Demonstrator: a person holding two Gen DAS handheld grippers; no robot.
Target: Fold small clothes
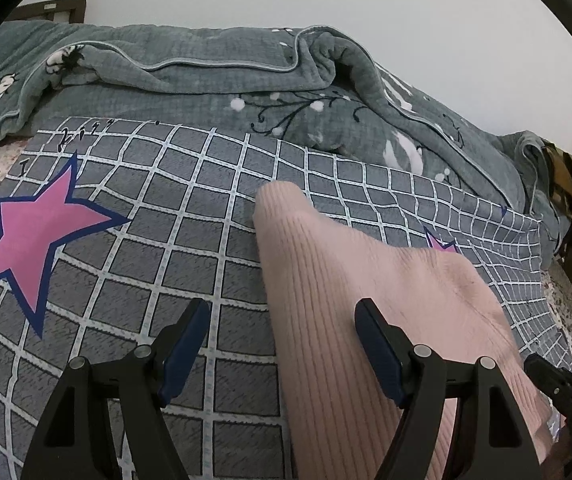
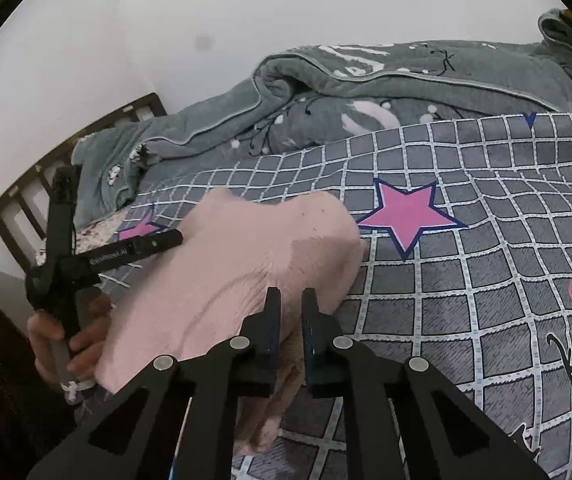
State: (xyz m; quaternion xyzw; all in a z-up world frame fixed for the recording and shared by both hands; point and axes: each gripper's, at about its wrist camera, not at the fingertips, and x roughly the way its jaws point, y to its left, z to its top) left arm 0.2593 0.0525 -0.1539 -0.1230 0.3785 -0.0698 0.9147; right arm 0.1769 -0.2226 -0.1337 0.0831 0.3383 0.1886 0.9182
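Bedding covers the whole working surface: we note a grey checked sheet (image 1: 133, 264) with pink stars spread over the bed, a rumpled grey-green blanket (image 1: 205, 76) heaped along its far edge, and a plain white wall behind.

At left, the left gripper (image 1: 281, 344) hangs with its jaws wide apart and nothing between the pads; its right finger stands over the pink ribbed garment (image 1: 366, 300), its left finger over bare sheet. In the right wrist view, a hand (image 2: 65, 344) is seen holding that tool by its handle.

Centre to right, the garment lies on the sheet as a long, partly doubled strip, one rounded end pointing toward the blanket.

At right, the right gripper (image 2: 290, 320) has its jaws nearly together at the garment's near edge. Pink cloth shows in the narrow gap, and we judge it pinched there.

We judge a fold to be in hand. The next move calls for the pinched edge to be carried over the body of the garment, with the left gripper free to steady or smooth it.
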